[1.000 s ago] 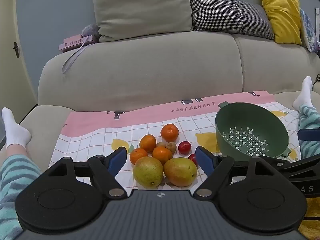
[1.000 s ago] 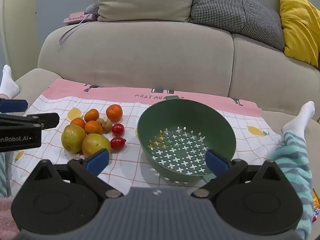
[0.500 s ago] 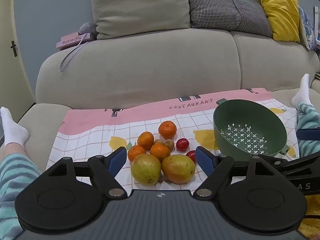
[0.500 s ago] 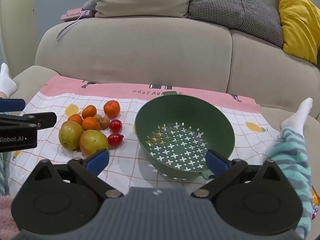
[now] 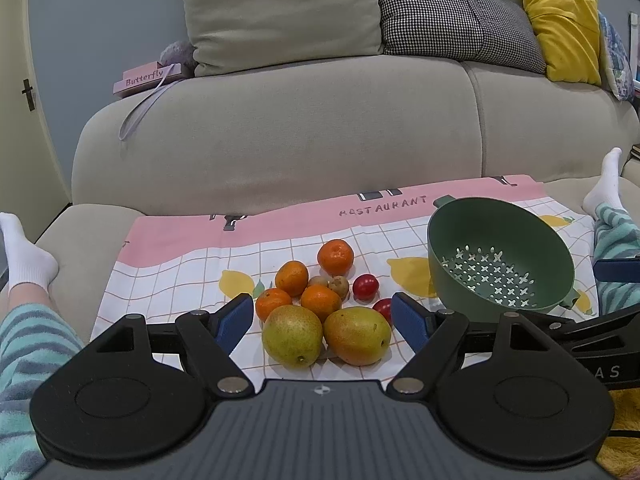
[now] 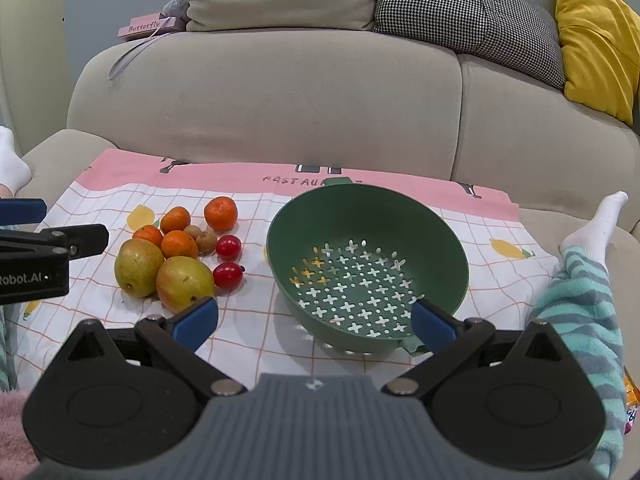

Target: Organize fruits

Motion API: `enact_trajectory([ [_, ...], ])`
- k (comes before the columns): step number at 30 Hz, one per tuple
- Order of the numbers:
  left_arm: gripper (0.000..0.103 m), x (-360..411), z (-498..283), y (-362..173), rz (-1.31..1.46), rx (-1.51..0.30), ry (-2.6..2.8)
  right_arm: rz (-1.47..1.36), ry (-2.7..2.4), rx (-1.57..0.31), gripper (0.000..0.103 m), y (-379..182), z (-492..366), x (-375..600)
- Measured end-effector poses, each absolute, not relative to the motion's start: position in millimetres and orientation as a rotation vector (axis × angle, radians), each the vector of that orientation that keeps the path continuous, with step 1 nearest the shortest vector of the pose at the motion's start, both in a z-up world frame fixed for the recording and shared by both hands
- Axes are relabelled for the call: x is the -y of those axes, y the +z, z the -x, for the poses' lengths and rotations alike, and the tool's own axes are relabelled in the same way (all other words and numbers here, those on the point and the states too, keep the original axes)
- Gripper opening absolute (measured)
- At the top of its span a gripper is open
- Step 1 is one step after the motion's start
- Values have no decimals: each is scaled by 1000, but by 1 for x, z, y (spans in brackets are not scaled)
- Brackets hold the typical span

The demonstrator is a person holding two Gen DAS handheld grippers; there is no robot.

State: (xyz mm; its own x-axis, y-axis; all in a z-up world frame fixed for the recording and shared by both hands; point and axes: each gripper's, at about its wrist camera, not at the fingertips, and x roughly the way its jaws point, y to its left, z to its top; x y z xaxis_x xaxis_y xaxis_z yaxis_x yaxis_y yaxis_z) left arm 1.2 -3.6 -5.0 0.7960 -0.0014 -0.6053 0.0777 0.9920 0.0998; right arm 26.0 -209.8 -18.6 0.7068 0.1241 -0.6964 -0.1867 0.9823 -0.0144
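Left wrist view: the left gripper [image 5: 323, 322] has crept nearer the fruit pile than a second ago, jaws spread and empty, its blue pads flanking the two pears [image 5: 292, 335].
Pile: the oranges [image 5: 335, 257], small brown fruits [image 5: 338, 285] and red tomatoes [image 5: 365, 287] are unmoved on the cloth [image 5: 168, 280].
Right wrist view: the right gripper [image 6: 314, 322] has eased towards the green colander [image 6: 448, 248], jaws wide apart, holding nothing.
Colander: empty, just right of the pile.
Meaning: probably an approach only; no fruit is sorted yet.
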Motion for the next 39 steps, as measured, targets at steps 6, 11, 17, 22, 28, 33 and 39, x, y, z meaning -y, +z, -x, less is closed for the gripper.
enact_trajectory([
  [6, 92, 2, -1, -4, -112, -651, -43, 93, 168, -772, 99, -19, -26, 208],
  [11, 92, 0, -1, -3, -106, -654, -50, 98, 163, -773, 99, -17, -25, 207],
  [17, 92, -1, -1, -4, -103, -659, -50, 89, 153, -781, 99, -17, -26, 209],
  [22, 92, -2, -3, -5, -99, -666, -50, 86, 152, -783, 99, -17, -26, 210],
  [28, 92, 0, -2, -6, -103, -671, -52, 86, 152, -784, 99, -17, -26, 210],
  [33, 92, 0, -3, -6, -102, -671, -52, 80, 150, -787, 99, -17, -27, 211],
  [39, 92, 0, -2, -6, -101, -672, -53, 76, 148, -790, 99, -18, -27, 211],
])
